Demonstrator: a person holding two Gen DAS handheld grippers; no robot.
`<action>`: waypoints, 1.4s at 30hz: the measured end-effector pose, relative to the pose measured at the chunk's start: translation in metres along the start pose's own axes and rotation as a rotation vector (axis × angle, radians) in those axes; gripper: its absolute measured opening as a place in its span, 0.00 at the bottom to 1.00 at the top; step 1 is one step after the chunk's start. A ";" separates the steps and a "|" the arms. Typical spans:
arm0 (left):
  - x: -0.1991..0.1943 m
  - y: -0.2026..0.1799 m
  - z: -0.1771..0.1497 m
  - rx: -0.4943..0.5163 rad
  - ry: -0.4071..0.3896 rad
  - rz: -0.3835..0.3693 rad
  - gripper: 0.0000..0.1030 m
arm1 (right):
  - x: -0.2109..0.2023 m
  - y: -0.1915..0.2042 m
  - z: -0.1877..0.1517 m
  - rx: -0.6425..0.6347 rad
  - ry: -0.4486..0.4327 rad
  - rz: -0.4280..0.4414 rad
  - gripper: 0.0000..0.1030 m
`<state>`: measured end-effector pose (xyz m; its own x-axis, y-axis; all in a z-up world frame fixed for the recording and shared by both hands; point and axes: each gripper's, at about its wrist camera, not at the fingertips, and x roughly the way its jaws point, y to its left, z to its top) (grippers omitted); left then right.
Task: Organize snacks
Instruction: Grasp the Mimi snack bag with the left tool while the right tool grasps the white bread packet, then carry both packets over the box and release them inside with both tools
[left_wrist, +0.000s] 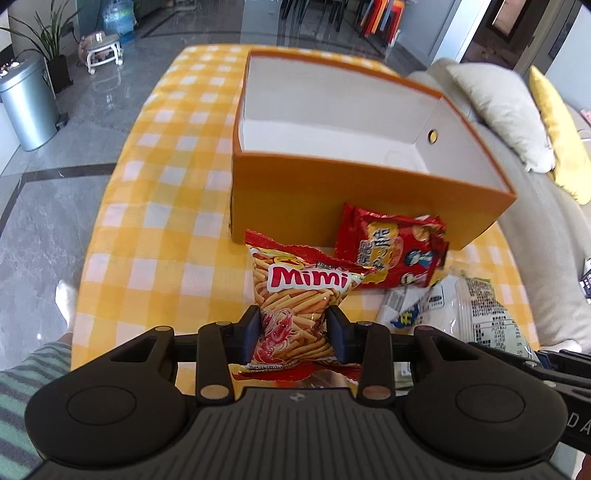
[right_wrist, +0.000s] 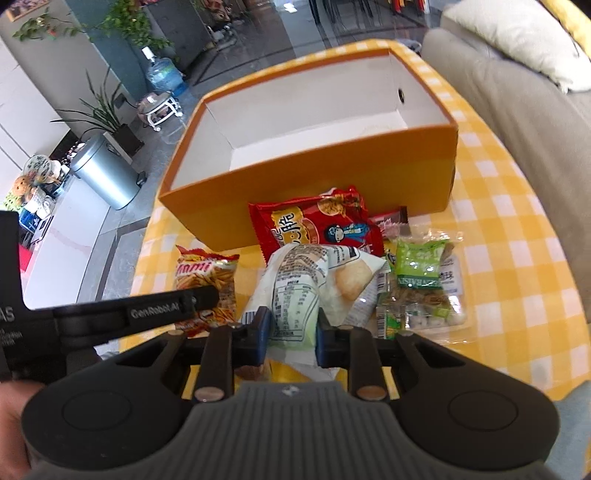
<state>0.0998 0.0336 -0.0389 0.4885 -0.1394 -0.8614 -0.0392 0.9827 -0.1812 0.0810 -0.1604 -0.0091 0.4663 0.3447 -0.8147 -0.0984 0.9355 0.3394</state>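
My left gripper (left_wrist: 295, 328) is clamped on the Mimi snack bag (left_wrist: 299, 295); both blue pads press into its lower half and the foil bulges out above them. The bag's sealed bottom edge sticks back toward me below the pads. My right gripper (right_wrist: 291, 332) is closed on the white cracker bag (right_wrist: 306, 288), pinching it near one end so the rest of the packet fans out ahead of the pads.

Ahead of both grippers stands the orange box (left_wrist: 332, 192), open on top with a white inside, and I see nothing in it. Its near wall faces me. Just in front of that wall, beyond my left gripper and to the right, lies the red snack bag (left_wrist: 395, 251); it touches the top corner of the Mimi bag. From the right gripper it sits straight ahead, between the cracker bag and the box.

To the right of my right gripper lies the green raisin pack (right_wrist: 421, 280), flat on the yellow checked tablecloth (right_wrist: 517, 258). A small dark brown bar (right_wrist: 391, 219) is beyond it, close to the box wall. In the right view, the left gripper's arm crosses in front of the Mimi bag at my left.
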 end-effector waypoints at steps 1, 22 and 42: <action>-0.005 0.000 -0.001 -0.005 -0.010 0.000 0.42 | -0.006 0.000 -0.002 -0.010 -0.006 -0.001 0.18; -0.091 -0.037 0.059 0.096 -0.224 -0.085 0.42 | -0.103 -0.001 0.044 -0.128 -0.230 0.014 0.10; -0.009 -0.062 0.145 0.131 -0.136 -0.046 0.42 | -0.039 -0.020 0.192 -0.236 -0.292 0.002 0.06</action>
<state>0.2241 -0.0079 0.0488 0.6004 -0.1759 -0.7801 0.0960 0.9843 -0.1481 0.2335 -0.2073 0.1068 0.6938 0.3414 -0.6341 -0.2833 0.9389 0.1954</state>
